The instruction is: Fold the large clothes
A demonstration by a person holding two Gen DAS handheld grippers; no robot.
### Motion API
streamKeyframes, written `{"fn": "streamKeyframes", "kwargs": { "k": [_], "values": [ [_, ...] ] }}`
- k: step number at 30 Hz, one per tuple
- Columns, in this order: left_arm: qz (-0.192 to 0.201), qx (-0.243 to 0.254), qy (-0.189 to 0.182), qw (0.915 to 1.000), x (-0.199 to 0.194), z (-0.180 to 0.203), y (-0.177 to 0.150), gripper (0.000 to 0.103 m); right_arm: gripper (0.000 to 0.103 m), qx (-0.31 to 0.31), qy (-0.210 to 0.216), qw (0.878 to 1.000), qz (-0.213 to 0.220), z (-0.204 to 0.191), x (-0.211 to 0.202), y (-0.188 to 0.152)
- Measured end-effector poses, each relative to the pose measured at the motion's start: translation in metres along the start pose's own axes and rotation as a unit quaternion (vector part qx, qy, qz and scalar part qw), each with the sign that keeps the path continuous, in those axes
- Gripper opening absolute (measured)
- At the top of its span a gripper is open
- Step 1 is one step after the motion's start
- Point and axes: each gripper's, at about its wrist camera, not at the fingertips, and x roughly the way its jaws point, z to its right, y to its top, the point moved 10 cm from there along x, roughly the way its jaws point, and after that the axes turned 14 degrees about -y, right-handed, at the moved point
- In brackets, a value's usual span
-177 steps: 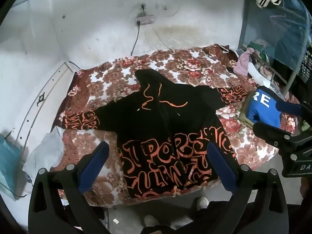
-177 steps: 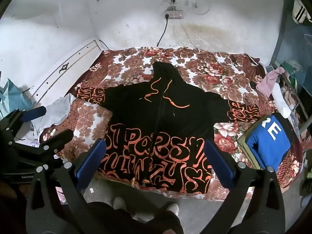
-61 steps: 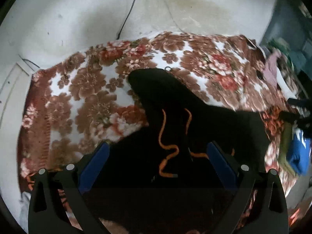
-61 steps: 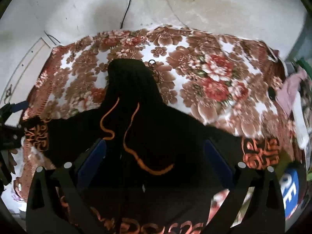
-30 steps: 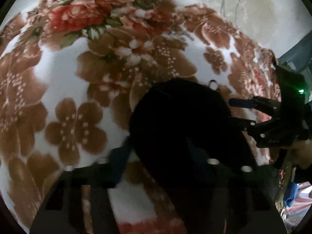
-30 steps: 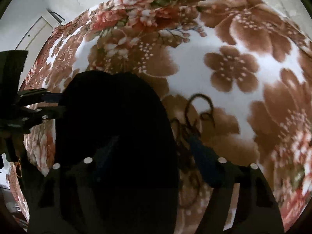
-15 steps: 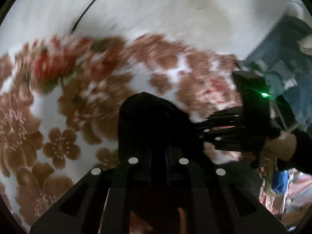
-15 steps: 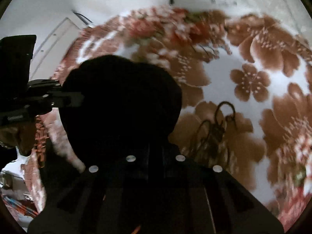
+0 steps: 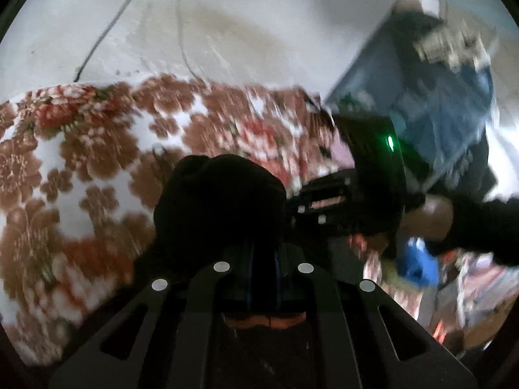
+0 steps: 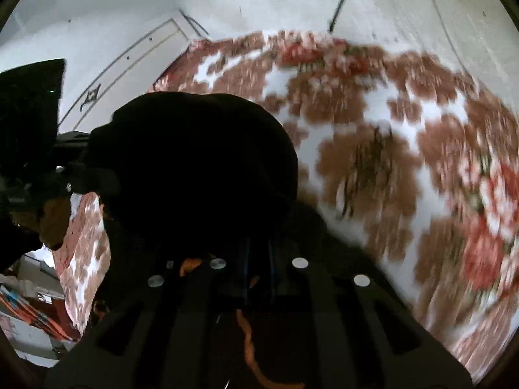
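The black hoodie's hood (image 9: 220, 204) bulges up in front of my left gripper (image 9: 261, 256), whose jaws are shut on its black cloth. In the right wrist view the same hood (image 10: 194, 168) fills the left centre, and my right gripper (image 10: 258, 253) is shut on it too. An orange drawstring (image 10: 249, 350) hangs below the right jaws. Each gripper shows in the other's view: the right gripper (image 9: 324, 201) at the hood's right side with a hand behind it, the left gripper (image 10: 39, 149) at its left side. The hood is lifted off the floral blanket (image 9: 81, 162). Both views are motion-blurred.
The floral blanket (image 10: 405, 162) covers the bed against a white wall (image 9: 227, 26) with a hanging cable (image 9: 103, 35). A blue rack with clothes (image 9: 438, 97) stands at the right. A blue folded garment (image 9: 418, 265) lies near the bed's right edge.
Both grippers closed on the hood's top and lifted it off the blanket, pulling it back toward me. The blanket has dropped away beneath.
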Motion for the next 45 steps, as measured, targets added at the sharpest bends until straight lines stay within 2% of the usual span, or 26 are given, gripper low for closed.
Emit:
{"fn": "streamKeyframes", "kwargs": {
  "k": [3, 5, 8, 10, 14, 15, 17, 18, 20, 21, 22, 24, 26, 30, 33, 36, 37, 38, 40, 41, 42, 43, 45],
  "values": [
    [-0.043, 0.011, 0.017, 0.9989, 0.020, 0.020, -0.059, 0.008, 0.010, 0.011, -0.012, 1.000, -0.022, -0.011, 0.004, -0.055],
    [-0.053, 0.005, 0.020, 0.9984, 0.028, 0.025, -0.085, 0.009, 0.010, 0.016, -0.019, 0.999, -0.036, -0.017, 0.013, -0.087],
    [-0.064, -0.020, 0.023, 0.9975, 0.042, 0.024, -0.127, 0.009, 0.010, 0.029, -0.021, 0.998, -0.056, -0.026, 0.024, -0.127],
    [-0.066, -0.044, 0.045, 0.9958, 0.049, 0.019, -0.156, 0.009, 0.010, 0.038, -0.023, 0.996, -0.072, -0.033, 0.033, -0.155],
    [-0.080, -0.082, 0.058, 0.9917, 0.066, 0.015, -0.205, 0.011, 0.010, 0.027, -0.032, 0.994, -0.103, -0.047, 0.051, -0.198],
    [-0.081, -0.093, 0.053, 0.9909, 0.071, 0.015, -0.216, 0.014, 0.010, 0.025, -0.035, 0.993, -0.108, -0.049, 0.056, -0.208],
    [-0.083, -0.099, 0.049, 0.9903, 0.075, 0.016, -0.233, 0.034, 0.010, 0.032, -0.037, 0.992, -0.113, -0.051, 0.061, -0.220],
    [-0.082, -0.102, 0.043, 0.9904, 0.074, 0.017, -0.238, 0.049, 0.012, 0.042, -0.038, 0.992, -0.114, -0.051, 0.062, -0.226],
    [-0.080, -0.106, 0.052, 0.9898, 0.070, 0.018, -0.252, 0.063, 0.018, 0.049, -0.039, 0.992, -0.111, -0.048, 0.060, -0.233],
    [-0.079, -0.111, 0.052, 0.9893, 0.067, 0.019, -0.257, 0.067, 0.029, 0.053, -0.041, 0.991, -0.112, -0.048, 0.058, -0.236],
    [-0.078, -0.116, 0.055, 0.9887, 0.062, 0.020, -0.260, 0.069, 0.047, 0.059, -0.038, 0.991, -0.114, -0.047, 0.055, -0.239],
    [-0.072, -0.126, 0.055, 0.9878, 0.048, 0.023, -0.262, 0.069, 0.068, 0.074, -0.033, 0.989, -0.120, -0.045, 0.045, -0.245],
    [-0.067, -0.134, 0.050, 0.9874, 0.030, 0.027, -0.258, 0.072, 0.068, 0.089, -0.024, 0.988, -0.124, -0.043, 0.032, -0.249],
    [-0.044, -0.144, 0.082, 0.9851, -0.006, 0.008, -0.237, 0.075, 0.078, 0.152, -0.021, 0.981, -0.115, -0.021, 0.009, -0.245],
    [-0.023, -0.163, 0.108, 0.9805, -0.013, -0.035, -0.217, 0.072, 0.078, 0.173, -0.028, 0.978, -0.114, -0.008, 0.020, -0.235],
    [-0.019, -0.169, 0.100, 0.9803, 0.012, -0.066, -0.198, 0.066, 0.077, 0.204, -0.024, 0.969, -0.134, 0.001, 0.054, -0.230],
    [-0.024, -0.170, 0.101, 0.9799, 0.023, -0.073, -0.194, 0.063, 0.071, 0.208, -0.026, 0.968, -0.136, 0.004, 0.064, -0.227],
    [-0.032, -0.173, 0.107, 0.9786, 0.034, -0.083, -0.192, 0.051, 0.065, 0.208, -0.030, 0.968, -0.135, 0.009, 0.071, -0.224],
    [-0.054, -0.174, 0.098, 0.9784, 0.061, -0.094, -0.192, 0.025, 0.041, 0.211, -0.027, 0.968, -0.131, 0.014, 0.082, -0.216],
    [-0.063, -0.166, 0.101, 0.9789, 0.066, -0.096, -0.191, 0.014, 0.034, 0.212, -0.018, 0.969, -0.129, 0.013, 0.087, -0.213],
    [-0.068, -0.156, 0.106, 0.9797, 0.071, -0.097, -0.190, 0.005, 0.023, 0.210, -0.010, 0.969, -0.129, 0.012, 0.093, -0.208],
    [-0.067, -0.152, 0.104, 0.9806, 0.072, -0.097, -0.187, 0.005, 0.017, 0.207, -0.007, 0.970, -0.130, 0.011, 0.097, -0.205],
    [-0.063, -0.139, 0.114, 0.9817, 0.067, -0.097, -0.179, 0.005, 0.012, 0.199, -0.017, 0.971, -0.129, 0.014, 0.100, -0.200]
  ]
}}
